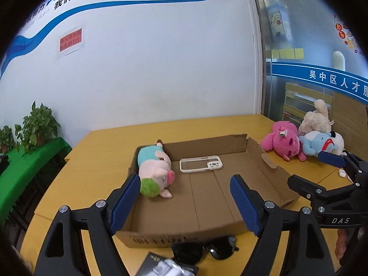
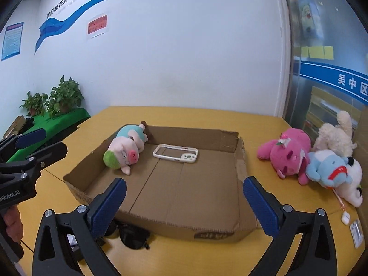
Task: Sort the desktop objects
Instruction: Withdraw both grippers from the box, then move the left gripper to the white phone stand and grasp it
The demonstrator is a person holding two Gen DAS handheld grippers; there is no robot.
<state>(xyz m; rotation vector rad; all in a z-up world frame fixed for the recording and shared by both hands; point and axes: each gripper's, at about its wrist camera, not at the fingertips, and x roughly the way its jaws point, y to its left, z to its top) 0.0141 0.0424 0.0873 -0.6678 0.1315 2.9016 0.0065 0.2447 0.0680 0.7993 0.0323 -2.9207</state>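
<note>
A shallow cardboard box (image 1: 264,172) (image 2: 239,161) sits on the yellow table. Inside lie a pig plush (image 1: 156,172) (image 2: 125,153) at the left and a white phone case (image 1: 201,163) (image 2: 176,153) at the back. My left gripper (image 1: 185,203) is open and empty above the box's near wall; it also shows at the left of the right wrist view (image 2: 41,141). My right gripper (image 2: 184,203) is open and empty above the box's front, and shows at the right of the left wrist view (image 1: 315,170). Black sunglasses (image 1: 204,249) (image 2: 132,235) lie in front of the box.
A pink plush (image 1: 285,141) (image 2: 287,156), a blue plush (image 1: 318,145) (image 2: 331,170) and a cream plush (image 1: 316,118) (image 2: 335,133) lie piled right of the box. A white earbud case (image 2: 345,217) and a small card (image 2: 357,231) lie at the right edge. Potted plants (image 1: 36,126) stand left.
</note>
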